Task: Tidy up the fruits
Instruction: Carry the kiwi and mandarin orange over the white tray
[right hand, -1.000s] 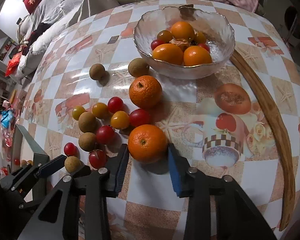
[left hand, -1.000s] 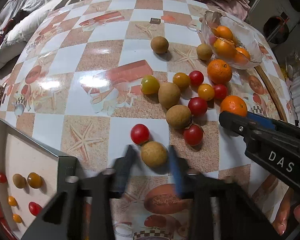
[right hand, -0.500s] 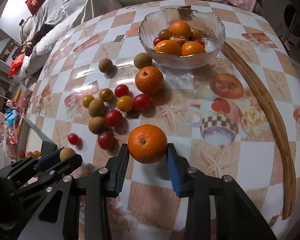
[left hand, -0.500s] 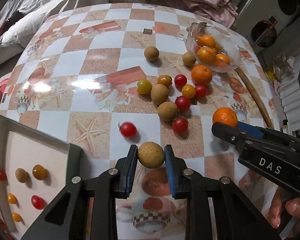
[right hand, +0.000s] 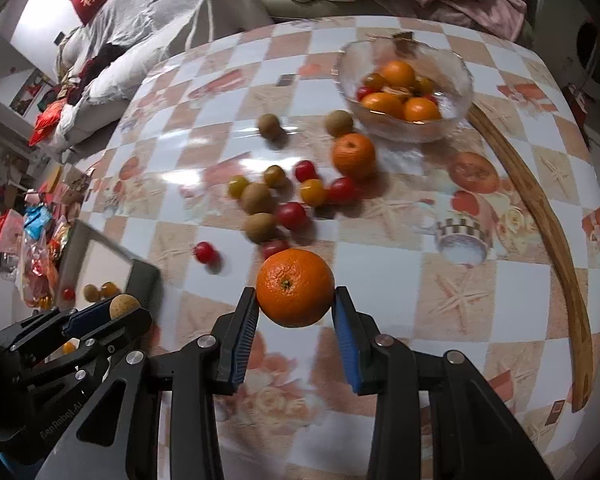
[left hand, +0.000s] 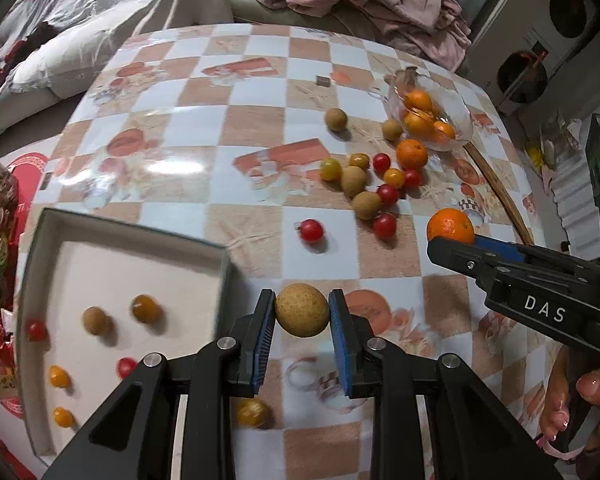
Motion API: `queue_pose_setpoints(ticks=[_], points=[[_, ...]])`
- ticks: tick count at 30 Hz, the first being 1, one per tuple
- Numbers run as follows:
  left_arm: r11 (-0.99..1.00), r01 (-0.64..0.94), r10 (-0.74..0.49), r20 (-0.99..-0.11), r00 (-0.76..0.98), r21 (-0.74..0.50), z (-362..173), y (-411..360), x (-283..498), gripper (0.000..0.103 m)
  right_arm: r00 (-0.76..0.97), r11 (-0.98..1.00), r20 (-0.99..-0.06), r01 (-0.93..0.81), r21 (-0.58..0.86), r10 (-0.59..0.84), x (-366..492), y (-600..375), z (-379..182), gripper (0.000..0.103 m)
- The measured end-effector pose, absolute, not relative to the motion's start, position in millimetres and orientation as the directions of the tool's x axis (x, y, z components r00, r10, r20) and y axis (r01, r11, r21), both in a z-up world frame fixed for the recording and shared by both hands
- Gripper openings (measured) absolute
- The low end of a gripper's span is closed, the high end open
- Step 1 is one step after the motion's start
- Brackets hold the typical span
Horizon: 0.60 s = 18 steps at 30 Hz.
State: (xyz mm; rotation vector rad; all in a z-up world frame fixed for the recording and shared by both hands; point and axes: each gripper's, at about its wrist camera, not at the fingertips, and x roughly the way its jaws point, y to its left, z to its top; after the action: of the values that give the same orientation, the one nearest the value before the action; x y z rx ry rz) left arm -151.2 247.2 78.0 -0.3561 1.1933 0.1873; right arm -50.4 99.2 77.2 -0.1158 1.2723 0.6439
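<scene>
Left gripper (left hand: 302,316): clamped on round tan longan (left hand: 302,310), now lifted nearer grey shallow box (left hand: 224,268).
Right gripper (right hand: 295,306): clamped on round orange tangerine (right hand: 295,288), raised farther from clear glass bowl (right hand: 456,120).

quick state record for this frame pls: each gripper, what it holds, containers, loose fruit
left gripper: shut on brown round fruit, lifted near the box corner
right gripper: shut on orange, above the table
box: holds small red, yellow and brown fruits
glass bowl: holds oranges and small tomatoes
table: one orange, brown fruits and cherry tomatoes loose
</scene>
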Motion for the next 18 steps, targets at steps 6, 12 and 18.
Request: queue_pose_setpoints(ticks=[6, 12, 18], points=[[0.92, -0.364, -0.009, -0.933, 0.359, -0.148, 85.5, 274.2, -186.7, 0.029, 0.126, 0.783, -0.904, -0.557, 0.276, 0.408, -74.7, 129.8, 90.0, 0.041], [0.893, -0.431, 0.025, -0.941, 0.338, -0.131, 83.5, 307.6, -229.8, 0.029, 0.095, 0.737, -0.902, -0.614, 0.281, 0.422, -101.9, 166.1, 96.7, 0.041], [0.865, -0.49, 0.053, -0.95, 0.308, -0.111, 72.4, 334.6, -265.2, 0.029, 0.057, 0.689, -0.904, -0.668, 0.281, 0.424, -127.1, 205.8, 96.5, 0.041]])
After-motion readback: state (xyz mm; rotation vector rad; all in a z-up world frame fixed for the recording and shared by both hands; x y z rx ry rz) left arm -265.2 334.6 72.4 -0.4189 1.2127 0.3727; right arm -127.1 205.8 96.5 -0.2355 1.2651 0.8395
